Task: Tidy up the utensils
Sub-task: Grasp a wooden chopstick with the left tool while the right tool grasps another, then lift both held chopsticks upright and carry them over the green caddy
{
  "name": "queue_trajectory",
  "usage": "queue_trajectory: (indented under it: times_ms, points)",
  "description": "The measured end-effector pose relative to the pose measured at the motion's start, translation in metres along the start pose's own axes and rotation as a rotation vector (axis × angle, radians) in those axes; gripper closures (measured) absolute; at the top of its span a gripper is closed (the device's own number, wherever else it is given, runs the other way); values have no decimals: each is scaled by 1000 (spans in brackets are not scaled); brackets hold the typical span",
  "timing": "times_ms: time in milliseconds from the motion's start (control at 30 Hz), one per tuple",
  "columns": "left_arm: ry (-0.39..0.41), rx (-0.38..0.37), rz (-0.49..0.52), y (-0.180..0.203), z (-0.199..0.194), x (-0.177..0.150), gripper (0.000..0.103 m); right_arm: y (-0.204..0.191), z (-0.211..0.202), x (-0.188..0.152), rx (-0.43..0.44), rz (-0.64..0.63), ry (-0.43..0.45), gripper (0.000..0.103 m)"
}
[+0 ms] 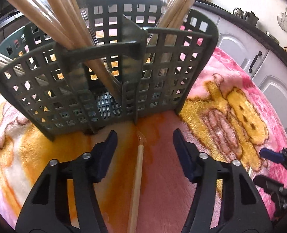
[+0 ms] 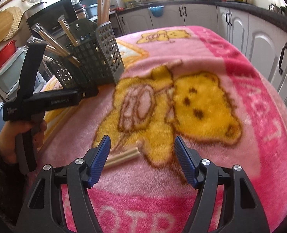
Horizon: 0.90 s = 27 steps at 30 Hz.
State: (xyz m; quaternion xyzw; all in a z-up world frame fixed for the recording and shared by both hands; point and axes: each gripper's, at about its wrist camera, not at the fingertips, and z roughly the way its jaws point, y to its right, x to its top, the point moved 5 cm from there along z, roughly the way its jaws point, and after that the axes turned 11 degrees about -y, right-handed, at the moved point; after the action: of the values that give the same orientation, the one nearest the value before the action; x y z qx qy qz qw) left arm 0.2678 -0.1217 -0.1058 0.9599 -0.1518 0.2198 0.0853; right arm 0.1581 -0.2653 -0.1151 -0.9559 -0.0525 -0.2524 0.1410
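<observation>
Our left claw (image 1: 145,142) gapes wide over a loose chopstick (image 1: 136,184) lying just before the caddy (image 1: 104,81); our right claw (image 2: 142,149) gapes wide near a chopstick pair (image 2: 122,158). We risk pinching blanket (image 2: 230,73) pile, or tipping the caddy.

- The right gripper (image 2: 142,145) hovers over the pink bear-print blanket (image 2: 240,89), jaws spread wide with nothing between them.
- A pair of wooden chopsticks (image 2: 122,157) lies on the blanket just beside the left blue pad.
- The grey lattice utensil basket (image 2: 97,58) stands at the far left, holding wrapped chopsticks (image 2: 66,30).
- The left gripper (image 2: 46,99), held in a hand (image 2: 13,134), points toward the basket.
</observation>
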Motion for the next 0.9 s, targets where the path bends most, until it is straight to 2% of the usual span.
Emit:
queue_trajectory:
  times_ms: [67,133,300,400,433,500,667,900]
  points:
    - [-5,5,-6,-2,3,2,65,0,3,0,1,4,-5,39]
    - [-8,10,-11,-3,6,3,69,0,4,1,5,9,-5,43]
    - [-6,15,-27,-9,7,5,78,-2,10,2,-4,-1,-27,61]
    - [-4,16,-30,-11,8,4,82,-5,12,2,-25,-32,-35,80]
    - [-4,16,-31,-12,8,4,83,-6,11,2,-26,-39,-33,90]
    - [-3,16,-34,-15,7,3,86,-8,11,1,-31,-52,-27,97]
    - [6,-15,-53,-29,1,0,96,-19,-1,4,-8,-90,28,100]
    - [47,-90,-71,-41,-24,-3,99,-33,-37,23,12,-115,152,102]
